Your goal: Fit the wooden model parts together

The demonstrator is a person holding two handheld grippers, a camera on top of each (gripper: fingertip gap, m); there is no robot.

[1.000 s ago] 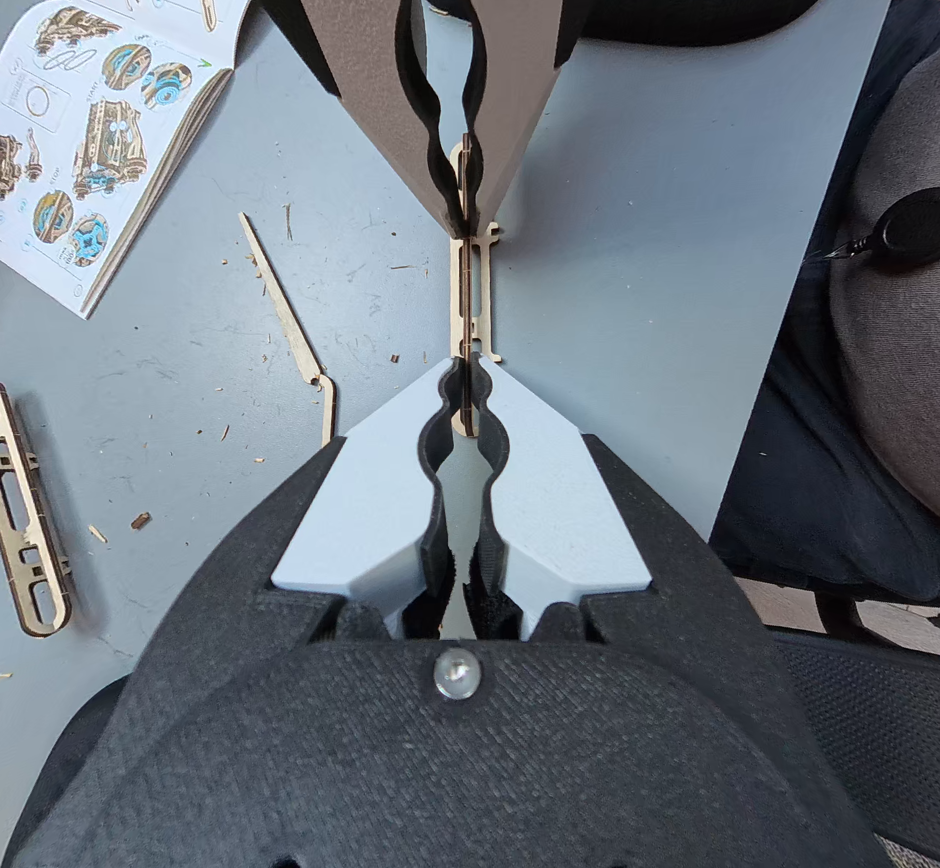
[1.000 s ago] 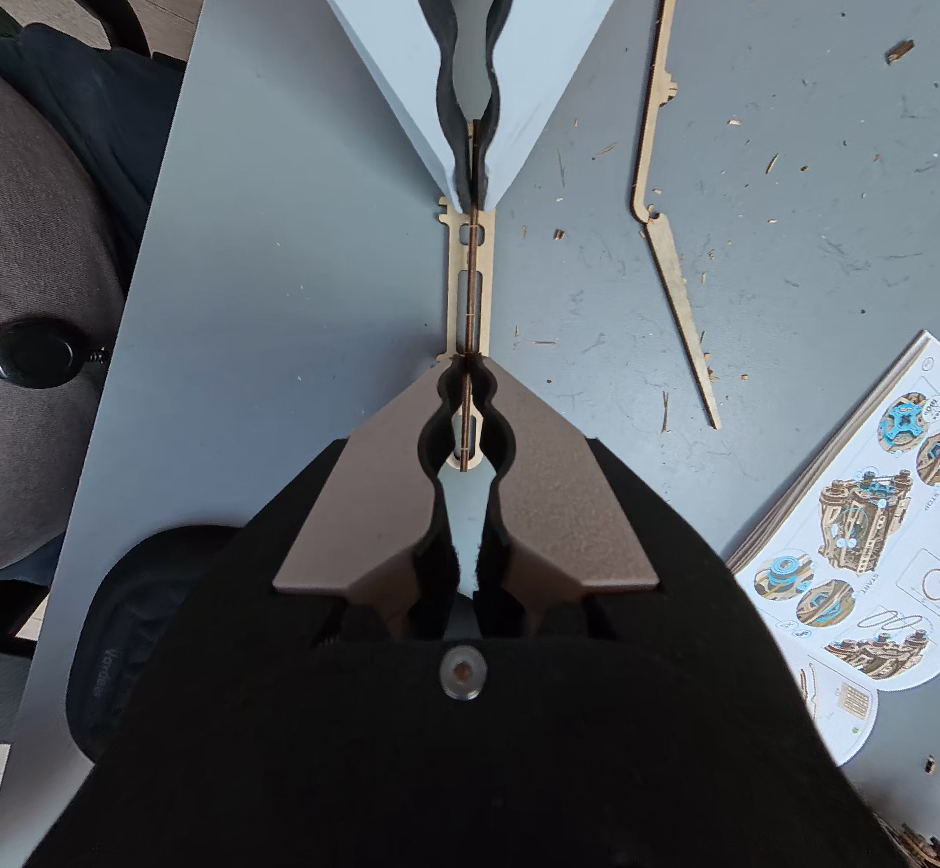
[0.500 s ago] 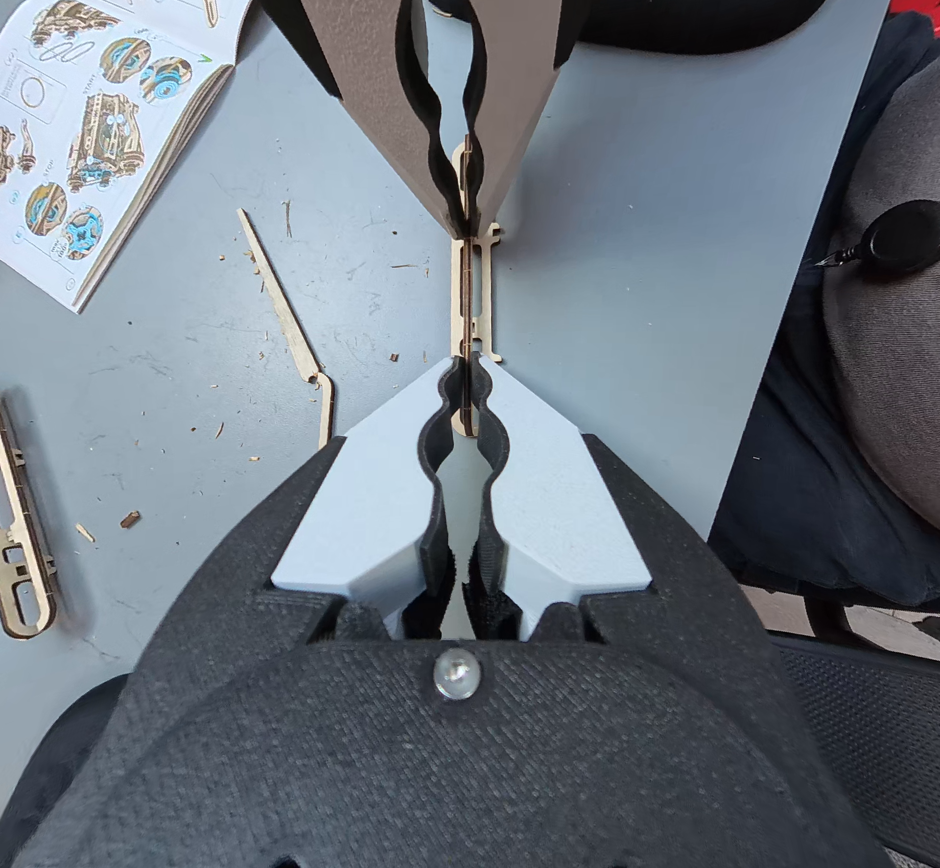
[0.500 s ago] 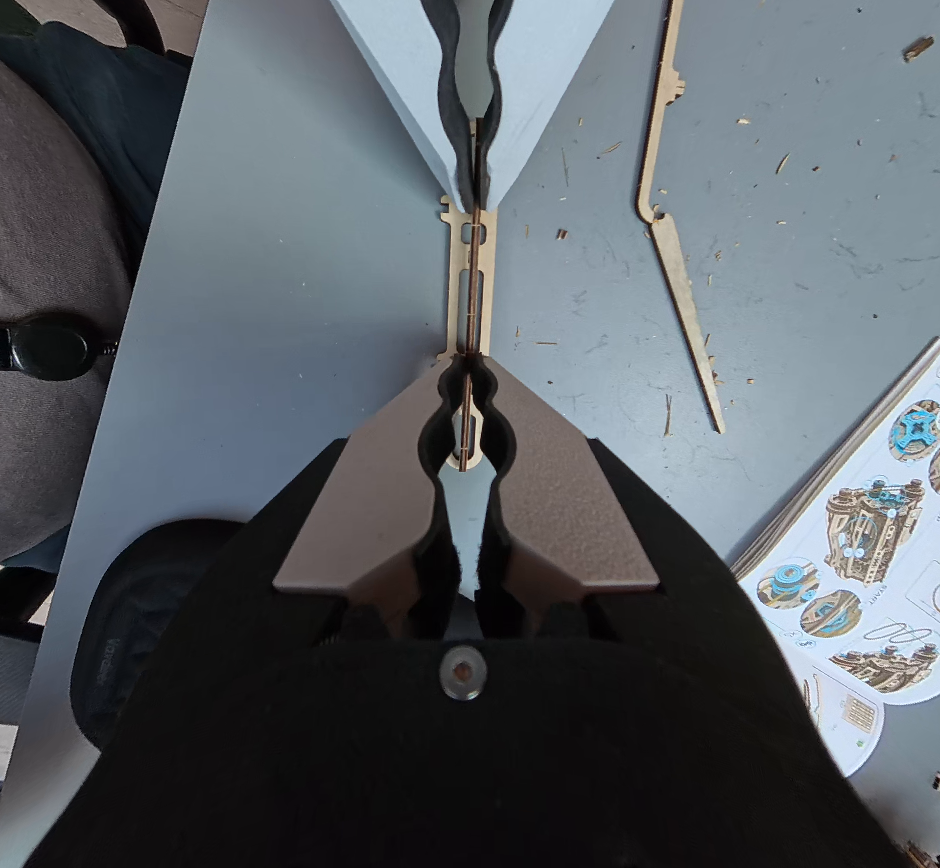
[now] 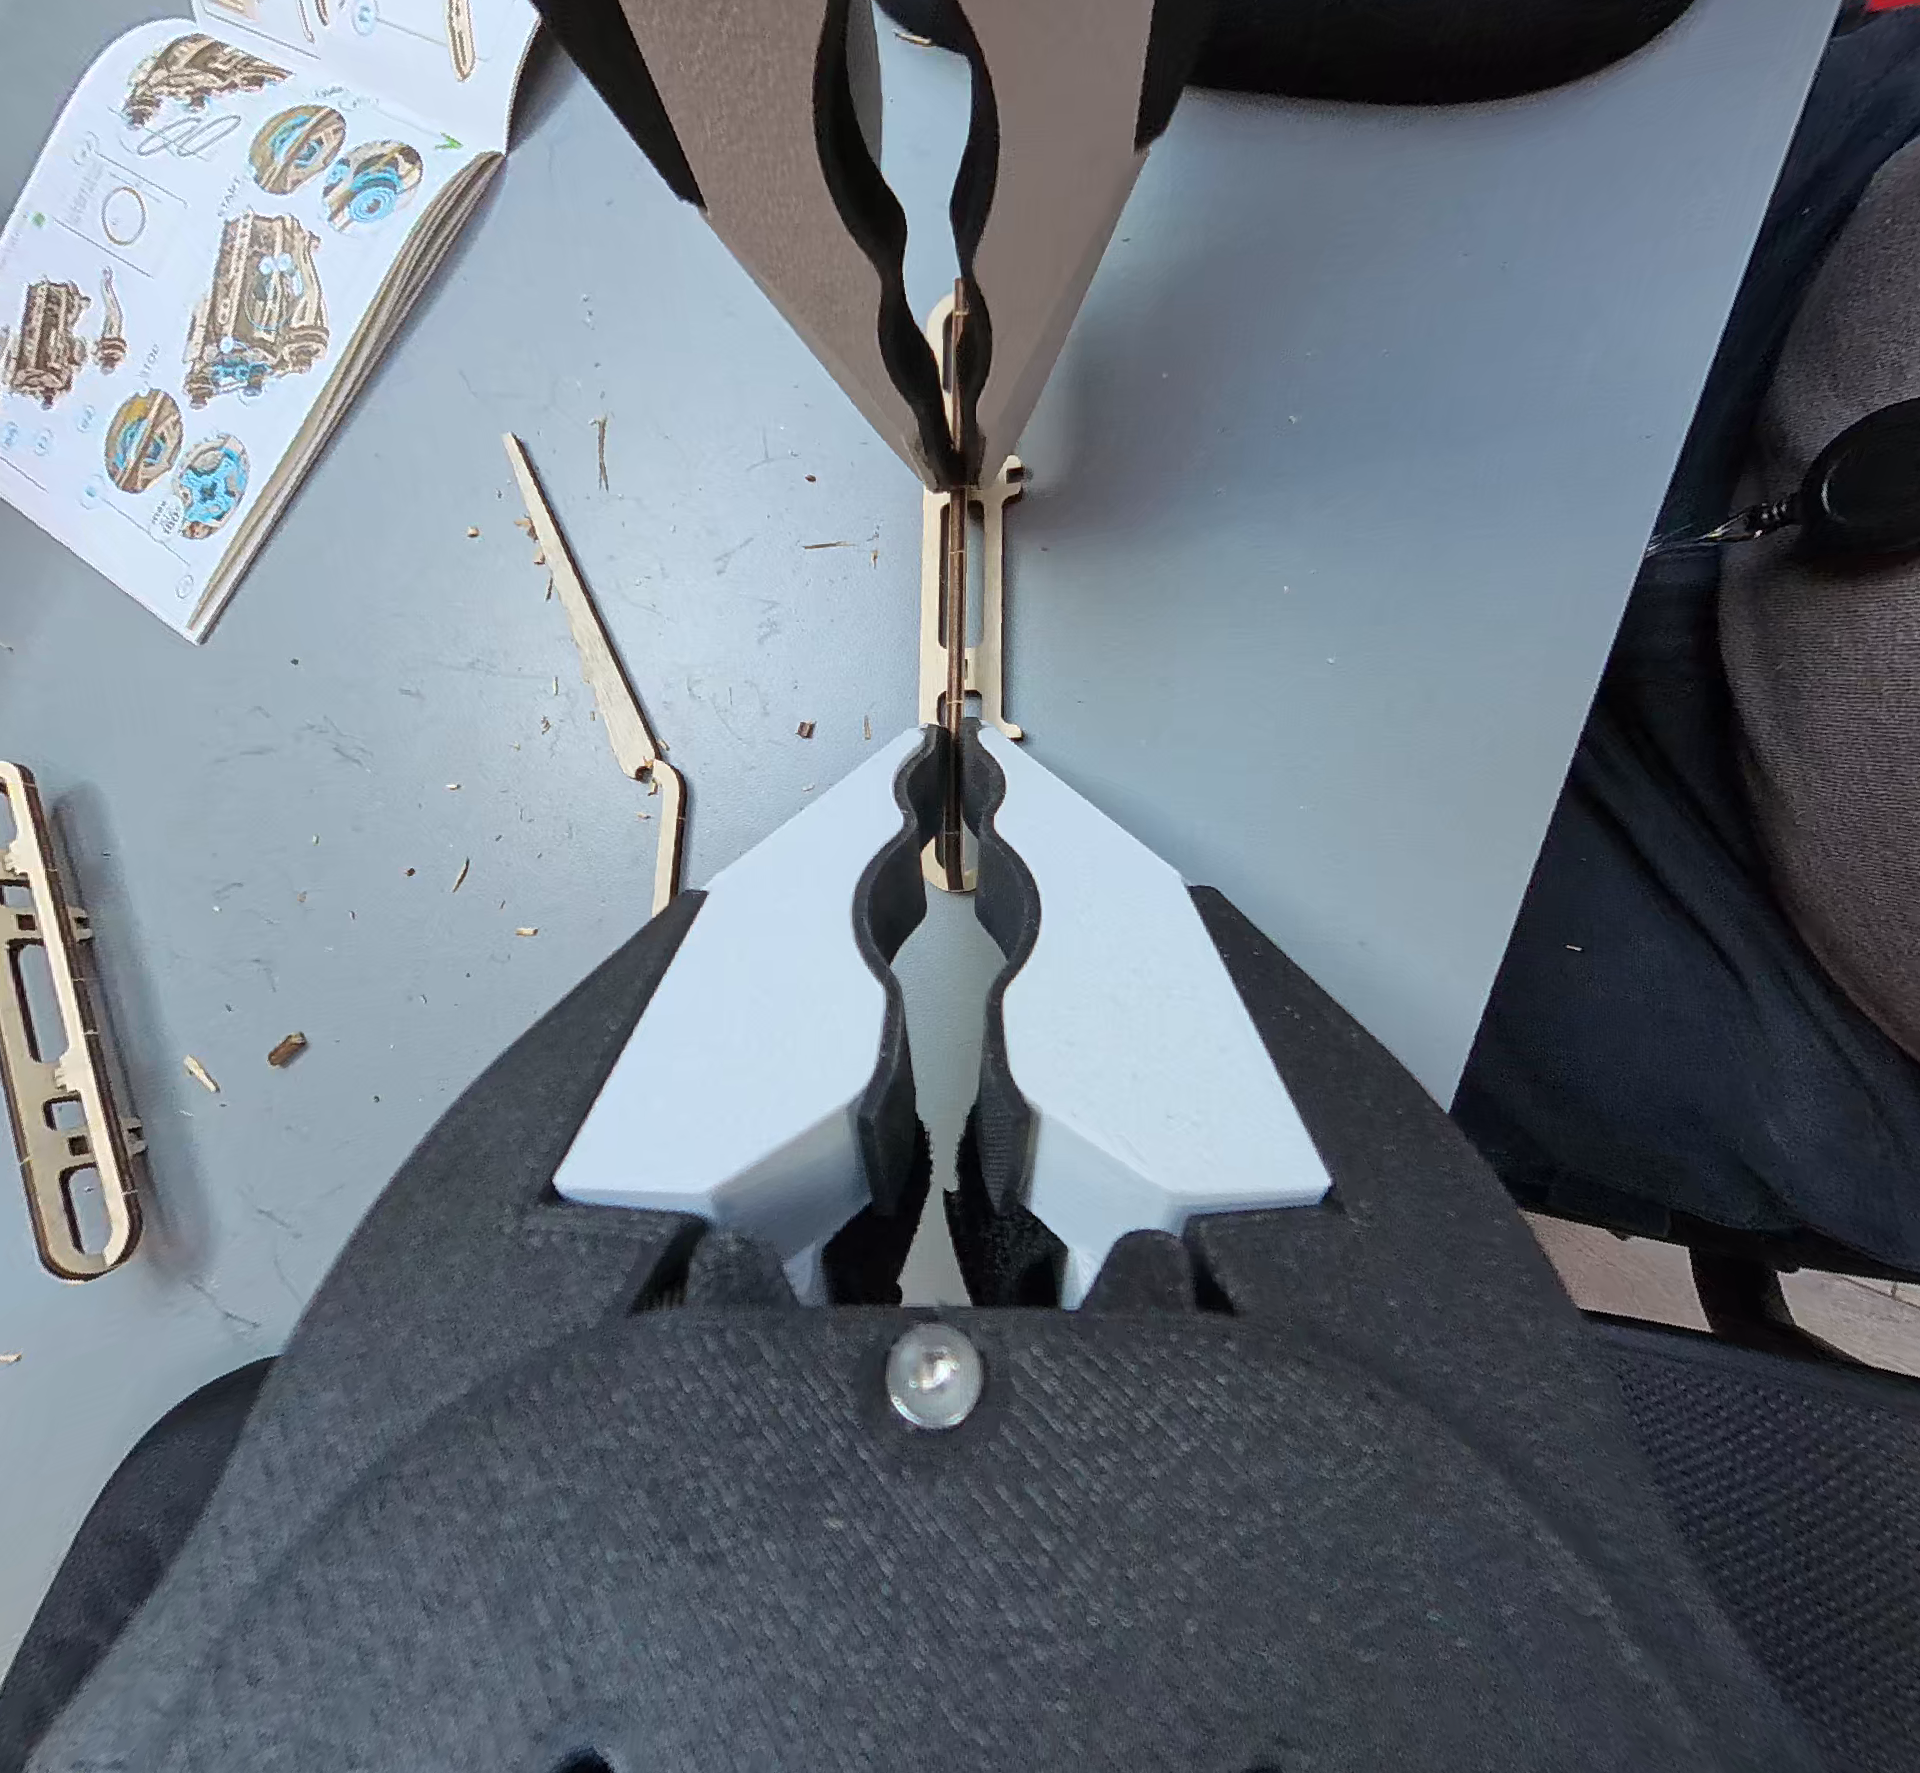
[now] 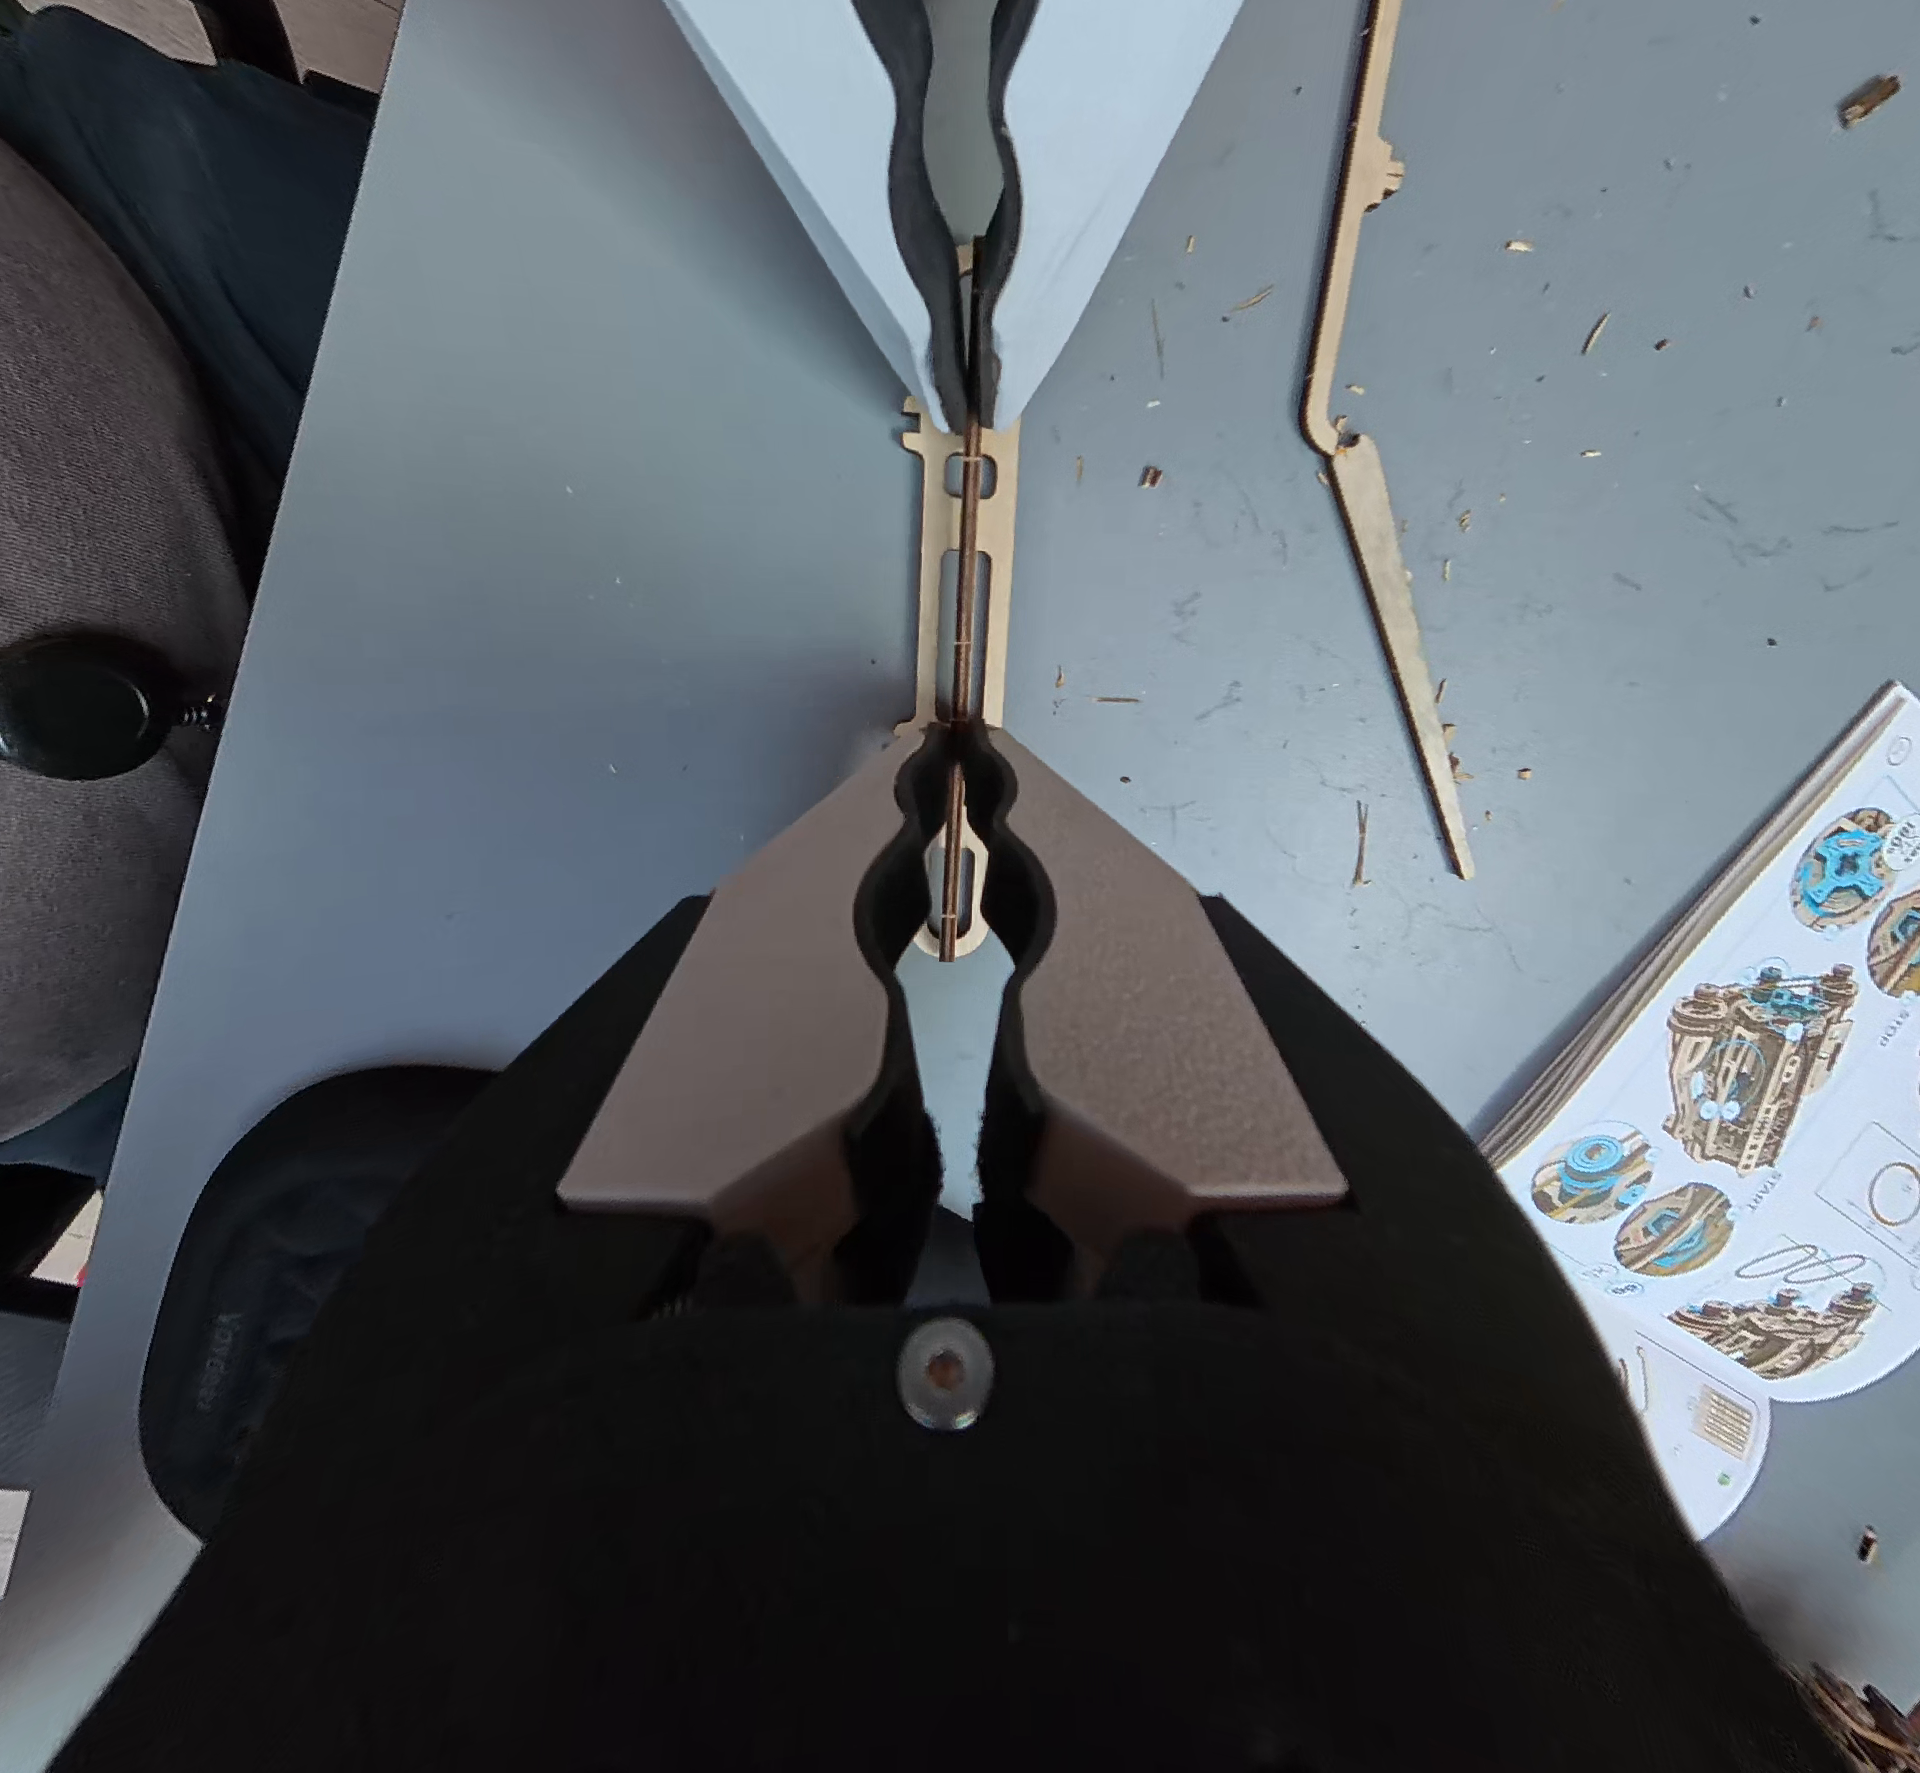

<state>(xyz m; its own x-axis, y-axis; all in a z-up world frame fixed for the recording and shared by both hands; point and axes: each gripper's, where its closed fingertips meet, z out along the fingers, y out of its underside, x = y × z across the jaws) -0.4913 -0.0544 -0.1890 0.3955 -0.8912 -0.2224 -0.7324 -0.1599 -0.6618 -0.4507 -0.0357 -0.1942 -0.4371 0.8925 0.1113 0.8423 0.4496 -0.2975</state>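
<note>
A thin wooden strip [image 5: 948, 601] is held edge-on between both grippers, above the grey table [image 5: 1299, 528]. A flat slotted wooden part [image 5: 989, 580] shows directly under it; I cannot tell whether the two are joined. My left gripper [image 5: 951, 736], with light blue fingers, is shut on the strip's near end. My right gripper [image 5: 951, 476], with brown fingers, is shut on the far end. In the right wrist view the right gripper [image 6: 956, 731] and left gripper [image 6: 966, 419] face each other along the strip [image 6: 966, 580], over the flat part [image 6: 935, 528].
An open instruction booklet [image 5: 239, 269] lies at the far left; it also shows in the right wrist view [image 6: 1714, 1152]. A long thin wooden stick [image 5: 592, 622] and a slotted wooden assembly [image 5: 52, 1027] lie to the left. Wood chips dot the table. The table edge [image 5: 1662, 580] runs along the right. The tips of one gripper are about 5 centimeters away from the tips of the other.
Both grippers stay shut on the same strip. The view drifted slightly over the table and back; the strip's position between the grippers is unchanged.
</note>
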